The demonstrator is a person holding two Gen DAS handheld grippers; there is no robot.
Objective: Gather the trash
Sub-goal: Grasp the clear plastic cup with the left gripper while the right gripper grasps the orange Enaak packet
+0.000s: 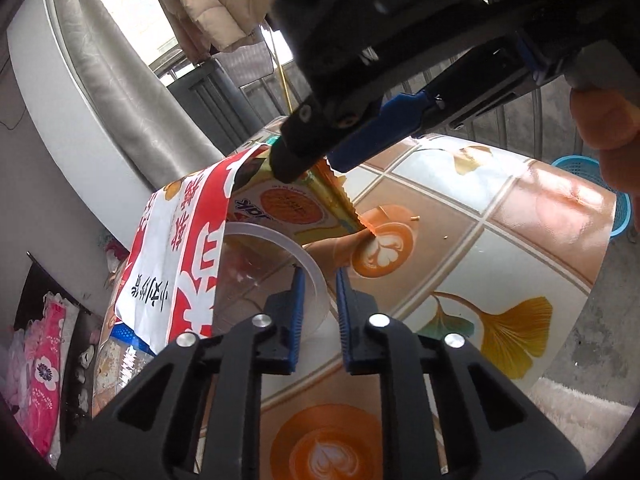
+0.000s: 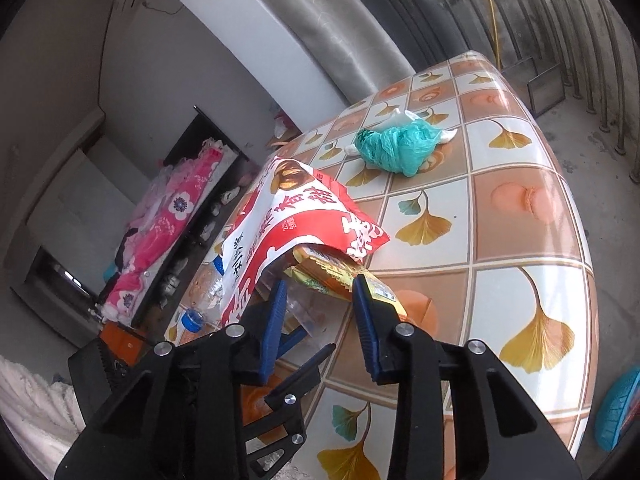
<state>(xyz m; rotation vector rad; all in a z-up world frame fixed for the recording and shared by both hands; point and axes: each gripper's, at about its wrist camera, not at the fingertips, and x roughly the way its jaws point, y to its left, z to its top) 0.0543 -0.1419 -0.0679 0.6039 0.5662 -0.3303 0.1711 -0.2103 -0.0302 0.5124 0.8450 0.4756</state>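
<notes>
The left gripper (image 1: 318, 276) is pinching the clear cup's rim (image 1: 308, 264) while the right gripper (image 2: 320, 292) is clamped on the yellow wrapper (image 2: 340, 276), which next needs pushing deeper into the red bag (image 2: 304, 216) at 11 o'clock on the bench (image 2: 520, 208).

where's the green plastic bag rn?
In the right wrist view, the crumpled green plastic bag lies on the tiled tablecloth, toward the far end of the table, beyond the red-and-white snack bag and apart from it.
</notes>
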